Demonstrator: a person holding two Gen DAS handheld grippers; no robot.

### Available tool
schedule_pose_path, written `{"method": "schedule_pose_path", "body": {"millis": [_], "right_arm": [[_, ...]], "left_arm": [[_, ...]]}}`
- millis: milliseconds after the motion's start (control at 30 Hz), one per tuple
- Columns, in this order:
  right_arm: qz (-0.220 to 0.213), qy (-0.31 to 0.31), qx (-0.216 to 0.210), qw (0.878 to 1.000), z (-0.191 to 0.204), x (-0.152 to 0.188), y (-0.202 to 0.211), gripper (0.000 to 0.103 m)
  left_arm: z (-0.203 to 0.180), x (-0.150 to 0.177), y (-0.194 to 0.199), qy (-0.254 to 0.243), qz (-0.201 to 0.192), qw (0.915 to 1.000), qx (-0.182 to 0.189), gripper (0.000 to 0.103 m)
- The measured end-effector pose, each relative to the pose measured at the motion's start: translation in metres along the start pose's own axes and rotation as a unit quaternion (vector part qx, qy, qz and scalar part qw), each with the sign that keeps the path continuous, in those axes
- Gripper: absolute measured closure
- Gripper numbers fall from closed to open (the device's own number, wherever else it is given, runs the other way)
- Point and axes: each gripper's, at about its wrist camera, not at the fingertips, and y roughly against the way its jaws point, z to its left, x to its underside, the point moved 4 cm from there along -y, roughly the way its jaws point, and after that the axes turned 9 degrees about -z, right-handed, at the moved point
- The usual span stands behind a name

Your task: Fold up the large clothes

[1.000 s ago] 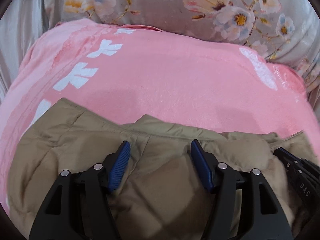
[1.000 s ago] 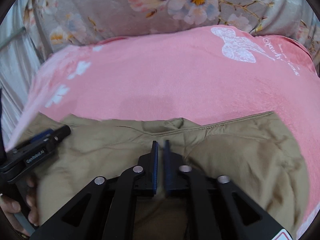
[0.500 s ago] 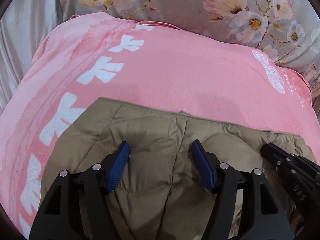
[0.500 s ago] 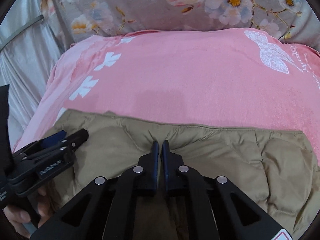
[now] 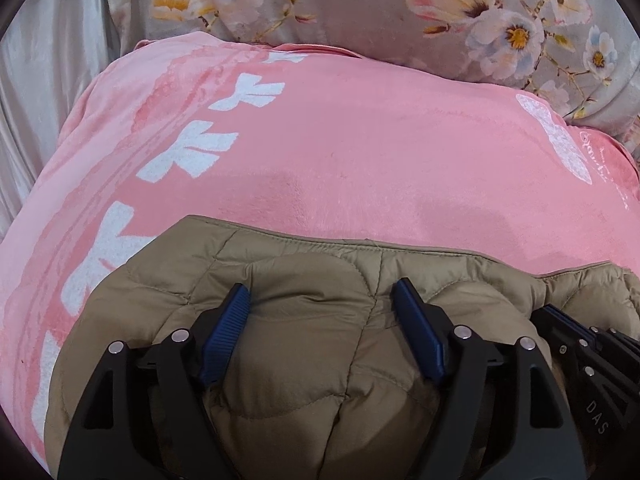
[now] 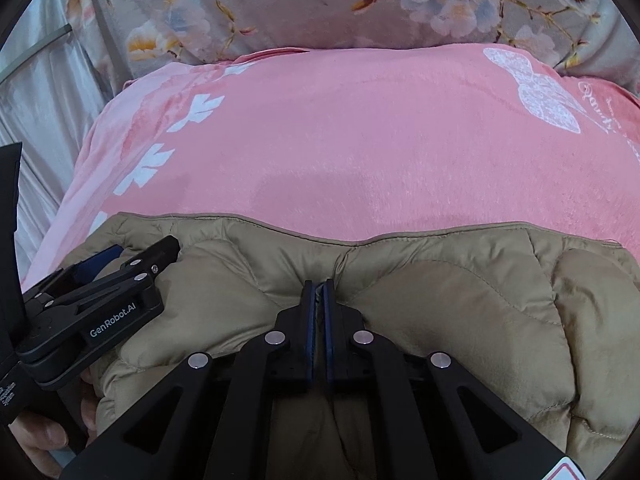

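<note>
A tan quilted jacket [image 5: 304,360] lies bunched on a pink blanket [image 5: 360,152] with white prints, which covers a bed; a grey floral cover [image 5: 360,4] lies behind it. The left tool [image 5: 320,312] hangs over the jacket's left part, its 2 blue pads [image 5: 226,332] spreading wider, a puffed panel swelling between them without being pressed. The right tool [image 6: 319,300] is pressed together near the jacket's upper hem, pinching a thin fold of its fabric. In the right wrist view a hand [image 6: 40,436] holds the left tool's body at lower left.
</note>
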Motion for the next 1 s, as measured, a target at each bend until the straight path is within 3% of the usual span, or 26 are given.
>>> {"method": "schedule_pose_path", "body": {"millis": [1000], "right_arm": [[-0.011, 0.018, 0.011, 1.0, -0.0011, 0.0025, -0.0021, 0.101]], "left_arm": [[-0.0047, 0.0034, -0.0034, -0.016, -0.007, 0.9995, -0.025, 0.029]]}}
